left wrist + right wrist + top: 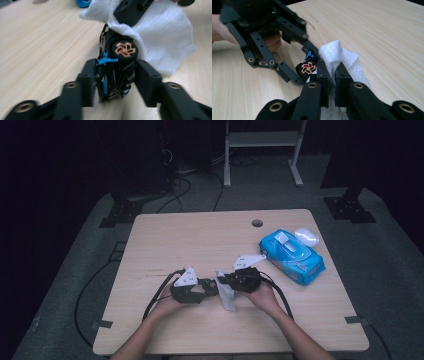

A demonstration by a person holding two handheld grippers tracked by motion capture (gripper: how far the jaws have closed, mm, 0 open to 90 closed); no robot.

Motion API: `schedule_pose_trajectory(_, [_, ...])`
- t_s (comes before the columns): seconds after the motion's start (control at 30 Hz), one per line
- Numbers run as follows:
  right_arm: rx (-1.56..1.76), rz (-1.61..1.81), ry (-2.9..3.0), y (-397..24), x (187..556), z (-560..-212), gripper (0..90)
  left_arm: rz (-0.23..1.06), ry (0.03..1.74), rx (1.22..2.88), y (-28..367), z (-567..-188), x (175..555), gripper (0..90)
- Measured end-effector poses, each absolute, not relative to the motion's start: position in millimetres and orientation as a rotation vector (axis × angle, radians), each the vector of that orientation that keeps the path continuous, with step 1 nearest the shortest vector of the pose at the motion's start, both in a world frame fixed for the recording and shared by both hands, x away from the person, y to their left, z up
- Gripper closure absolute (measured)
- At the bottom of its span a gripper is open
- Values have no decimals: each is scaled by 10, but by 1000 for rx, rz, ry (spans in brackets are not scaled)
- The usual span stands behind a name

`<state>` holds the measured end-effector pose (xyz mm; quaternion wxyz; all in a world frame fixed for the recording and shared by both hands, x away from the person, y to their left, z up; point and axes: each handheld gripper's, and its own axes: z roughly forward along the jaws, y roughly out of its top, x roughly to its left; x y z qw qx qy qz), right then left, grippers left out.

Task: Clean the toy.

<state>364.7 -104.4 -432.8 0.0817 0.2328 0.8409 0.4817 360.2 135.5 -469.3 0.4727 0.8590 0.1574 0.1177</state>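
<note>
A small black toy car (117,75) with blue trim and a copper-spoked wheel (125,49) sits between the jaws of my left gripper (116,77), whose pads press on its two sides. My right gripper (332,77) is shut on a white wipe (337,53), pinching a fold that stands up between its pads. The wipe (165,37) drapes against the far end of the car (308,67). In the high view both grippers meet tip to tip near the table's front middle: left gripper (212,287), right gripper (223,281), with the wipe (227,299) hanging below them.
A blue wet-wipe pack (291,256) lies at the right of the wooden table (190,235), with a white rounded object (307,236) just behind it. A cable hole (257,223) is near the far edge. Black cables trail from both grippers toward the front.
</note>
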Motion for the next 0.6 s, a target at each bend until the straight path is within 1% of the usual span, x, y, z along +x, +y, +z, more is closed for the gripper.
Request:
schedule_pose_trajectory(0.03, [690,1441,2518,-1034,3644,-4329,841,289,391,2107,1340,-4701,3607,424])
schedule_pose_trajectory(0.13, [673,1443,2525,-996,3639,-4327,841,307,363,2122,1314,-4711,3606,497])
schedule_pose_trajectory(0.17, [668,1444,2528,-980,3639,-4325,841,322,354,2128,1303,-4716,3597,538])
schedule_pose_trajectory(0.23, [651,1453,2534,-940,3636,-4327,841,333,342,2143,1306,-4720,3593,569])
schedule_pose_trajectory(0.37, [615,1460,2550,-846,3604,-4324,841,332,363,2145,1332,-4714,3572,573])
schedule_pose_trajectory(0.6, [640,1404,2513,-911,3633,-4306,842,341,376,2140,1354,-4718,3541,573])
